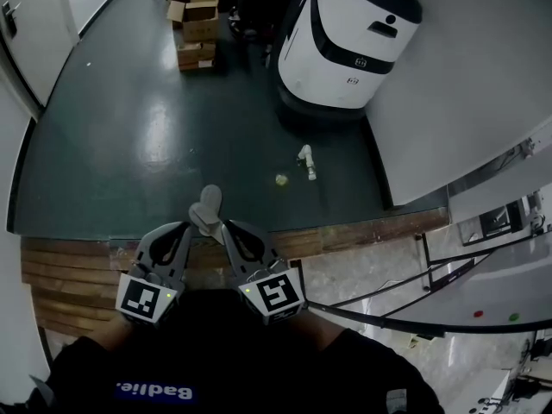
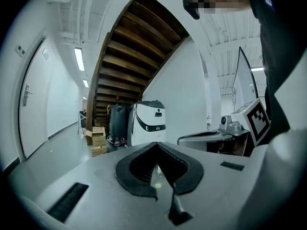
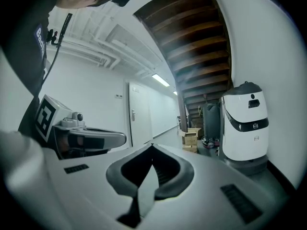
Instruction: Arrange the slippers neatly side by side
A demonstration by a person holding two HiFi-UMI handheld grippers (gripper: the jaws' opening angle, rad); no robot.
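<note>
The left gripper has its jaws drawn fully together, the tips meeting in a point with nothing between them. The right gripper is the same: jaws together and empty. In the head view both sit side by side at the lower centre of the frame, close together, tips pointing up the picture. Just beyond those tips, at the centre of the frame, a grey slipper lies on the dark floor, near the edge where the floor meets a strip of wooden boards. Right of centre lies a pale elongated thing, possibly the second slipper, though it is too small to be sure, and well apart from the grey one. A small yellowish scrap lies just beside it. A large white machine fills the upper right, and cardboard boxes stand at the top centre.
</note>
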